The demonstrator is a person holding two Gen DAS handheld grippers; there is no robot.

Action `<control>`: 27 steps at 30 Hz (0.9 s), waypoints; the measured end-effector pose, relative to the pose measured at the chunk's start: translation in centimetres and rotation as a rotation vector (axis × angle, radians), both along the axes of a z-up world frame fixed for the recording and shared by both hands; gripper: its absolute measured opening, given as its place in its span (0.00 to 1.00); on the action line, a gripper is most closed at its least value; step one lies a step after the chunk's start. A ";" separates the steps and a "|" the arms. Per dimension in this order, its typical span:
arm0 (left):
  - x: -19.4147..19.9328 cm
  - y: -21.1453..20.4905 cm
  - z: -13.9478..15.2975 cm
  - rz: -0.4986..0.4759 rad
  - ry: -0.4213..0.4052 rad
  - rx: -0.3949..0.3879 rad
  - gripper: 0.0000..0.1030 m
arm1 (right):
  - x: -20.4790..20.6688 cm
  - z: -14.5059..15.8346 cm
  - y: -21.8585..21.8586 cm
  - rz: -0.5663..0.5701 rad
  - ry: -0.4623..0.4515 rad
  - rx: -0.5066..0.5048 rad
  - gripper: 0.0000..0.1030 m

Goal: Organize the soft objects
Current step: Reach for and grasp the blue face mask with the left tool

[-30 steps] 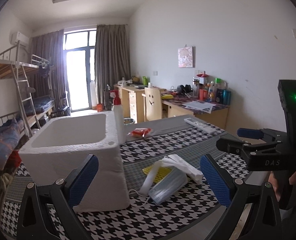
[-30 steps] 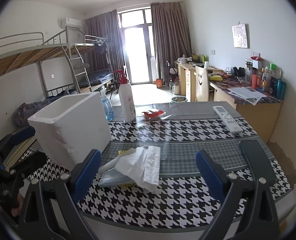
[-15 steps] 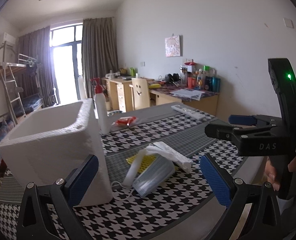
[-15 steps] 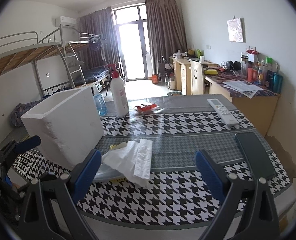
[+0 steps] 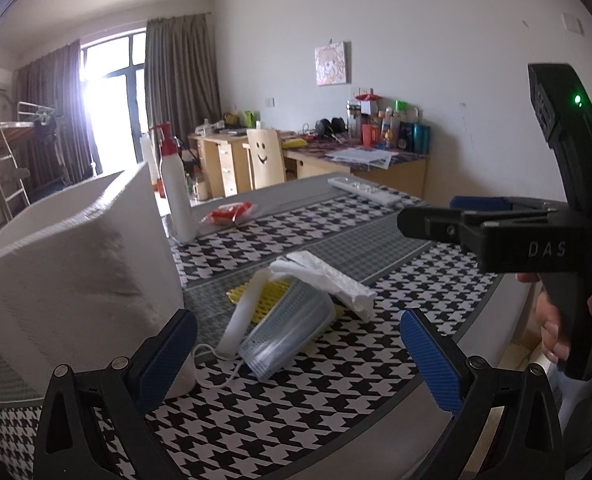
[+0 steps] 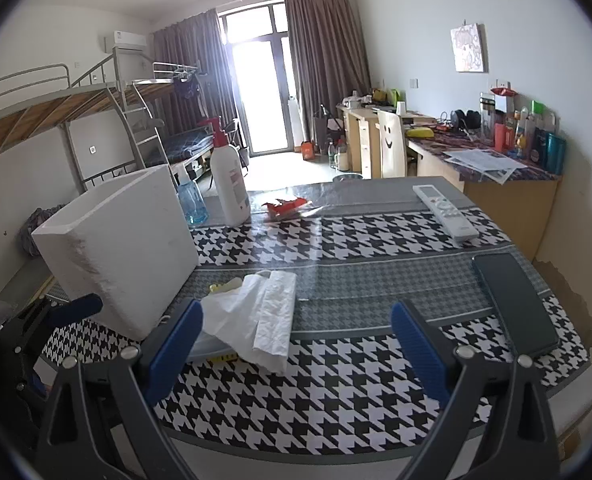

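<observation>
Houndstooth cloth is covering the surface (image 6: 376, 240) in a dorm room, with a bunk bed and a bright balcony door behind. Compared with a second ago, both cameras are showing the foam box (image 5: 76, 264) and the soft pile larger and nearer the lower edge of the view, so both grippers are closing in on the pile; I judge this to be the approach before a first pick, with nothing yet lifted.

Taking the foam box as landmark: the pile is lying just beside its near right corner, resting on the surface. A crumpled white tissue (image 6: 264, 316) is draped on top, a stack of blue face masks (image 5: 292, 332) is underneath with an ear loop trailing toward the box, and something yellow (image 5: 272, 294) is peeking out below.

Left gripper (image 5: 296, 354) is hovering with jaws spread wide, holding nothing, the masks lying just ahead between its fingers. Right gripper (image 6: 296, 344) is likewise wide and empty, the tissue sitting just ahead of its left finger. Neither is touching the pile.
</observation>
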State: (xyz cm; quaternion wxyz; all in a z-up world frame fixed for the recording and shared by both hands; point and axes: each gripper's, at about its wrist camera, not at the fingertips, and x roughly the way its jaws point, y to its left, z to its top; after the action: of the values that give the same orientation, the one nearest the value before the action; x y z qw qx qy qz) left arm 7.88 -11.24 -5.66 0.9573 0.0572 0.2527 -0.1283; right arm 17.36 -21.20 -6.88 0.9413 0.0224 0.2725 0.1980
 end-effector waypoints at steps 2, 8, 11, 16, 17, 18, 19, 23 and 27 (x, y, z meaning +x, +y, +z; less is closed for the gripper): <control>0.5 -0.1 -0.3 0.000 0.011 0.002 0.99 | 0.2 -0.2 0.0 0.002 0.005 0.000 0.94; 1.7 -0.4 -1.4 -0.009 0.048 0.008 0.96 | 1.1 -0.9 -0.1 0.003 0.025 0.003 0.94; 2.4 -0.6 -1.9 -0.019 0.074 0.009 0.90 | 1.6 -1.3 -0.2 0.002 0.038 0.007 0.94; 3.6 -0.5 -2.8 -0.019 0.120 0.012 0.80 | 2.2 -1.8 0.1 0.008 0.052 0.005 0.94; 3.8 -0.4 -3.0 -0.014 0.127 0.014 0.80 | 2.4 -1.9 0.2 0.009 0.055 0.006 0.94; 4.0 -0.3 -3.1 -0.007 0.137 0.015 0.78 | 2.6 -2.0 0.2 0.010 0.059 0.007 0.94; 4.1 -0.3 -3.3 -0.003 0.146 0.016 0.77 | 2.8 -2.2 0.3 0.012 0.065 0.008 0.94; 4.5 -0.4 -3.8 -0.005 0.165 0.031 0.75 | 3.2 -2.6 0.5 0.019 0.079 0.007 0.94; 5.0 -0.7 -4.3 -0.020 0.191 0.044 0.68 | 3.6 -2.8 0.6 0.023 0.087 0.010 0.94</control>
State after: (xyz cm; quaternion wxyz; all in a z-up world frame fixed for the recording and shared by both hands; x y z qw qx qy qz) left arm 12.83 -11.92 -10.00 0.9259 0.0683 0.3452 -0.1372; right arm 20.92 -20.63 -9.72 0.9261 0.0325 0.3123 0.2089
